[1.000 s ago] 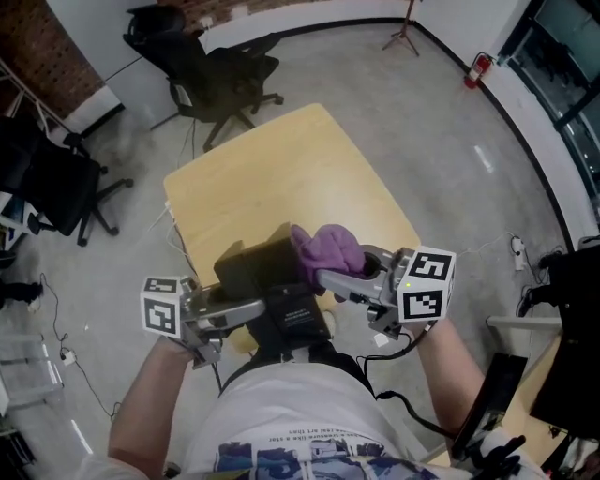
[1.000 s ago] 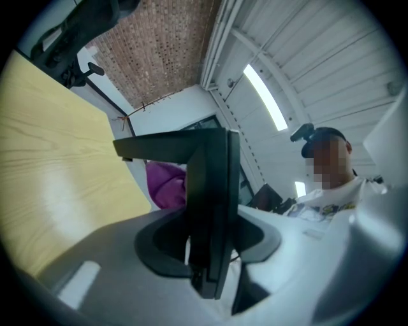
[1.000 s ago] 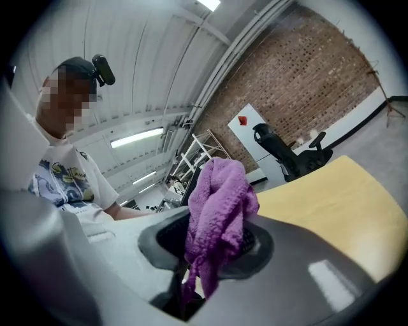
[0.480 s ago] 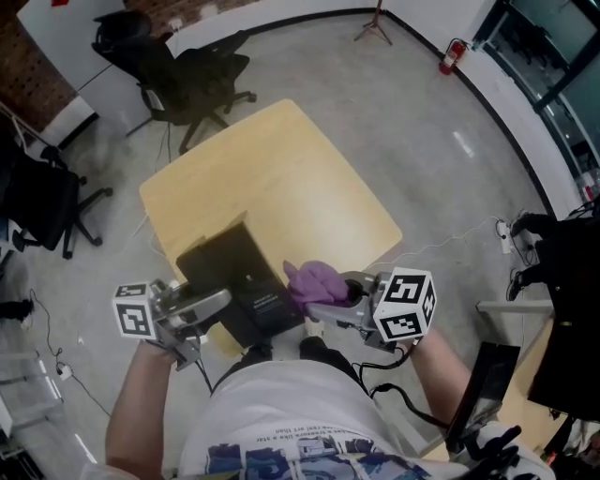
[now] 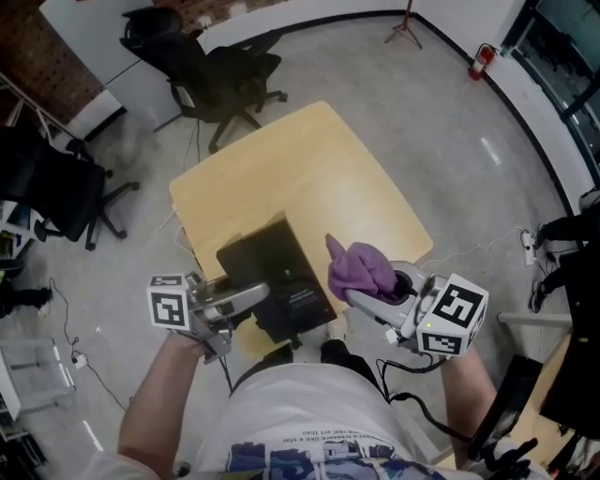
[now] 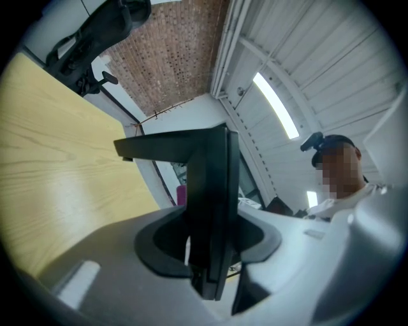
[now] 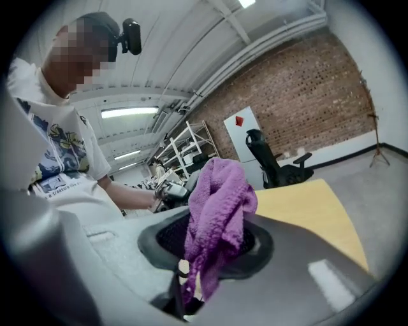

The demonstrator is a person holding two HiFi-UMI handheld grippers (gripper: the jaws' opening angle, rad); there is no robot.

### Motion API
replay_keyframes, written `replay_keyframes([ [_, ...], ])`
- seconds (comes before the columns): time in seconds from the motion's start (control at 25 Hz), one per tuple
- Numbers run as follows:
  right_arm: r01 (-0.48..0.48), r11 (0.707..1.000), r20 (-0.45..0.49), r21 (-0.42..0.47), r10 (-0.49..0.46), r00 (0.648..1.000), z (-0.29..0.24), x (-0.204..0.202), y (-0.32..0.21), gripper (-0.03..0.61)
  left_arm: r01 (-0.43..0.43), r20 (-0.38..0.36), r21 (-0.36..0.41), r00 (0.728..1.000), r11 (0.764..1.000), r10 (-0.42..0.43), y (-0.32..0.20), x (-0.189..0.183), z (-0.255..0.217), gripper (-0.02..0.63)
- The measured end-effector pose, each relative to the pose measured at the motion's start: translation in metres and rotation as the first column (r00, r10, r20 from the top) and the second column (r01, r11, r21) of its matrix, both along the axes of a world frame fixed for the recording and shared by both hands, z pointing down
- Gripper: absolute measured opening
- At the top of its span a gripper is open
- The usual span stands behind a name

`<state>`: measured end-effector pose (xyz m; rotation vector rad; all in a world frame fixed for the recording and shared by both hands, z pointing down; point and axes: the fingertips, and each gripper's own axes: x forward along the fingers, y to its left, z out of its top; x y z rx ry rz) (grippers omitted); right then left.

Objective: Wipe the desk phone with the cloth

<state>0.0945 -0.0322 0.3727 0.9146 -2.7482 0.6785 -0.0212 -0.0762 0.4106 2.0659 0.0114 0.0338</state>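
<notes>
The black desk phone (image 5: 277,272) sits tilted at the near edge of the yellow table (image 5: 281,178). My left gripper (image 5: 251,296) is shut on the phone's near-left edge. In the left gripper view the phone (image 6: 210,172) stands as a dark slab clamped between the jaws of the left gripper (image 6: 207,258). My right gripper (image 5: 364,298) is shut on a purple cloth (image 5: 361,267), held just right of the phone. In the right gripper view the cloth (image 7: 217,210) bunches up out of the right gripper (image 7: 191,280).
A black office chair (image 5: 220,70) stands beyond the table's far side and another (image 5: 56,187) stands to its left. A fire extinguisher (image 5: 480,61) and a tripod (image 5: 405,23) stand by the far wall. The person's body is close against the table's near edge.
The cloth has moved from the phone's top face down and off to its right side. The left gripper has kept its hold on the phone.
</notes>
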Motion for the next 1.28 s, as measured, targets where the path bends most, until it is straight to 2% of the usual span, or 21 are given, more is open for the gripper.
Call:
replay_keyframes([
  [0.08,-0.01,0.999,-0.032,0.047,0.012,0.999,-0.01,-0.005,-0.006,0.104,0.009,0.006,-0.012,1.0,1.0,-0.009,-0.005,0.0,0.002,0.178],
  [0.16,-0.003,0.999,-0.06,0.049,0.005,0.998,-0.006,-0.01,-0.005,0.104,0.014,0.002,-0.021,1.0,1.0,-0.014,-0.008,0.002,0.002,0.178],
  [0.52,-0.07,0.994,-0.06,-0.081,0.065,0.996,0.041,-0.004,0.025,0.104,0.041,0.014,-0.04,0.999,0.998,-0.04,-0.027,0.002,0.008,0.178],
  [0.76,-0.104,0.984,-0.125,-0.147,0.086,0.988,0.065,-0.018,0.046,0.104,0.048,0.006,-0.059,0.999,0.997,-0.048,-0.043,-0.009,0.006,0.178],
  [1.04,-0.007,0.993,-0.097,-0.12,-0.004,0.995,0.067,-0.084,0.064,0.104,0.057,-0.021,-0.069,0.998,0.996,-0.059,-0.047,-0.003,-0.004,0.178],
  [1.28,0.041,0.996,-0.186,-0.078,-0.055,0.981,0.073,-0.1,0.055,0.104,0.007,0.001,-0.051,1.0,0.999,-0.007,-0.047,-0.007,0.0,0.178],
])
